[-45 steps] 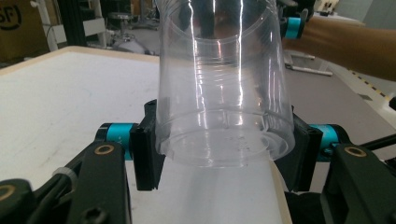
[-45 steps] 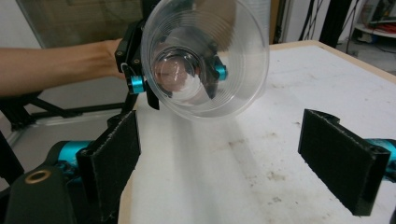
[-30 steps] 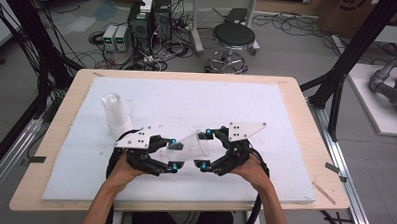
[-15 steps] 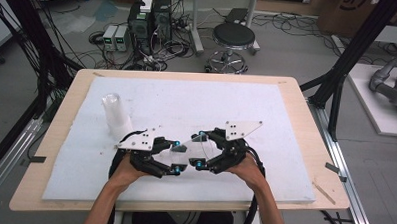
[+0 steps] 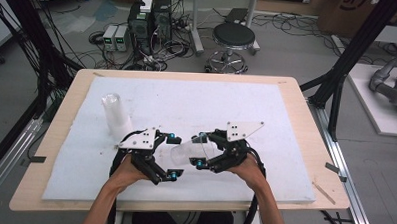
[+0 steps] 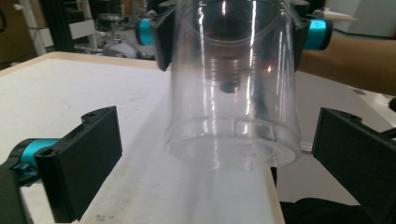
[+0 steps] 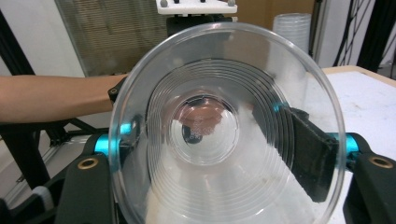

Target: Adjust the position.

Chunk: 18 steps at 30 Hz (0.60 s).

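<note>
Clear plastic cup [image 5: 190, 152] lies sideways above white worktop [image 5: 286, 125], near edge, centre; we see right gripper [image 5: 201, 151] clamped on it near rim. Cup base points left toward left gripper [image 5: 171, 156], whose jaws stand wide either side of base, not touching. Stack of clear cups [image 5: 115, 114] stands upright far left of both.

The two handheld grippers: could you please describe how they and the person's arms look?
Both the left gripper and the right gripper are black, with broad flat black jaws, turquoise cylindrical fittings beside them, and a pale grey three-cornered plate dotted with small dark holes on top. Black cables loop back from each gripper. The person's forearms are bare, with no sleeves or gloves visible.
</note>
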### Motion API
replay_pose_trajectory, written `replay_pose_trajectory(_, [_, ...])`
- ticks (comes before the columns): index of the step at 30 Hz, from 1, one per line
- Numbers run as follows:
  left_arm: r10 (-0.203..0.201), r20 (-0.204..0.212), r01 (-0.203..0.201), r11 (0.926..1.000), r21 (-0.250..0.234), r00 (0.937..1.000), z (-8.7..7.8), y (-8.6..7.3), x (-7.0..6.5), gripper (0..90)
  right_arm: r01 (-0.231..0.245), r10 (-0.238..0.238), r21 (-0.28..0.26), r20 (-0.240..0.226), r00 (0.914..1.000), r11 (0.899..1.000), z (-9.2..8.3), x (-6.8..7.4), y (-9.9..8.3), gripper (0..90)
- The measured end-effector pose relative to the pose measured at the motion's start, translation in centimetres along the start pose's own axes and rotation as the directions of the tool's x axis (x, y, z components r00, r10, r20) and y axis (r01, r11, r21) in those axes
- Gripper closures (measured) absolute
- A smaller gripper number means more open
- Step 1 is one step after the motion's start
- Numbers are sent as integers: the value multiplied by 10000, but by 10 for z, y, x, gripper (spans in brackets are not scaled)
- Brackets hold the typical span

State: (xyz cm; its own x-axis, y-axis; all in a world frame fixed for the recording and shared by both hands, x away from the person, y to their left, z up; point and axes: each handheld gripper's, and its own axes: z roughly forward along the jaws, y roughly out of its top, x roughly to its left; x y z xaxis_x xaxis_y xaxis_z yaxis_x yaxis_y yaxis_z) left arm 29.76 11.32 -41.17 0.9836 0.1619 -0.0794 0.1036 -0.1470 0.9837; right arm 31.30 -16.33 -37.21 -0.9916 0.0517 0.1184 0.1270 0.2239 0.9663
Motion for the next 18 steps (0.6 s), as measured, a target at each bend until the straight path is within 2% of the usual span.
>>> replay_pose_trajectory(2, [-53,-90,54,9999,154,9999,-3,-1,0,17,-33,33,28,92,10000,10000,-2,0,0,324])
replay_pose_trajectory(4, [-35,-366,53,9988,484,9993,-5,-2,0,17,-76,74,86,184,9998,9999,-3,0,0,325])
replay_pose_trajectory(6, [-59,-531,90,9983,584,9986,-8,-3,-1,17,-100,96,146,286,9995,9998,-4,-1,0,325])
replay_pose_trajectory(9, [-78,-1474,252,9929,1165,9890,-18,-7,-5,17,-260,242,335,549,9982,9991,-7,-1,2,325])
replay_pose_trajectory(12, [-106,-2503,473,9889,1411,9681,-35,-19,-8,17,-404,345,628,924,9951,9972,-11,-2,6,325])
replay_pose_trajectory(14, [-141,-3182,625,9878,1423,9479,-48,-28,-10,17,-515,400,868,1294,9908,9949,-14,-4,9,325])
replay_pose_trajectory(15, [-201,-3448,719,9878,1380,9385,-55,-33,-11,17,-561,384,1048,1643,9857,9929,-15,-5,10,325])
replay_pose_trajectory(16, [-217,-3730,780,9876,1363,9276,-61,-38,-12,17,-803,541,1329,1903,9802,9879,-16,-6,12,325])
replay_pose_trajectory(17, [-195,-3981,820,9867,1406,9171,-67,-42,-13,17,-864,507,1606,2142,9755,9832,-16,-7,13,326])
replay_pose_trajectory(18, [-181,-4272,883,9855,1452,9040,-73,-46,-14,17,-867,397,1890,2399,9700,9781,-16,-9,15,327])
